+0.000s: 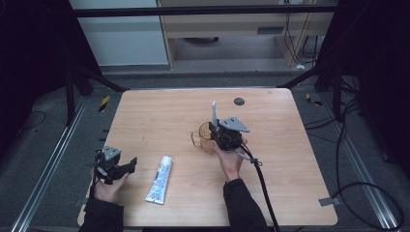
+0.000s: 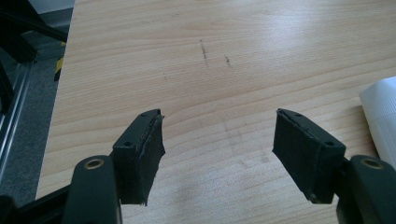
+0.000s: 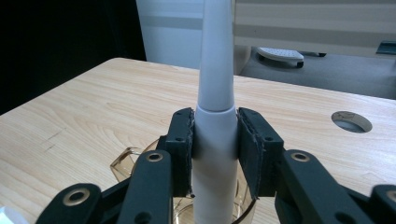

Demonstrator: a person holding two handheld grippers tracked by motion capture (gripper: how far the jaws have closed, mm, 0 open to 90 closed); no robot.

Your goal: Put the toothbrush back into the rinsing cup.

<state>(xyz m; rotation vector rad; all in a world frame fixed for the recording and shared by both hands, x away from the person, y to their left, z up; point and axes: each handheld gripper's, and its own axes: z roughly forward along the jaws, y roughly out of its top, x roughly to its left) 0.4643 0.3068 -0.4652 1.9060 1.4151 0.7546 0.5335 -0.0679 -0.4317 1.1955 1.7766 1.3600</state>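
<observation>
My right gripper (image 3: 215,140) is shut on a white electric toothbrush (image 3: 215,93) that stands upright, its lower end inside a clear amber cup (image 3: 123,163). In the high view the right gripper (image 1: 220,130) sits over the amber cup (image 1: 199,137) at the table's middle, with the toothbrush (image 1: 213,112) sticking up above it. A white toothpaste tube (image 1: 160,180) lies flat between the two hands. My left gripper (image 1: 129,164) rests low near the table's front left with jaws wide apart and nothing between them. In the left gripper view, the gripper (image 2: 217,140) has the tube's end (image 2: 380,112) at its right edge.
The wooden table (image 1: 159,111) has a round dark grommet hole (image 1: 239,101) near its far edge. A black cable (image 1: 263,188) trails from the right gripper toward the front. Metal frame rails and dark floor surround the table; cabinets stand beyond.
</observation>
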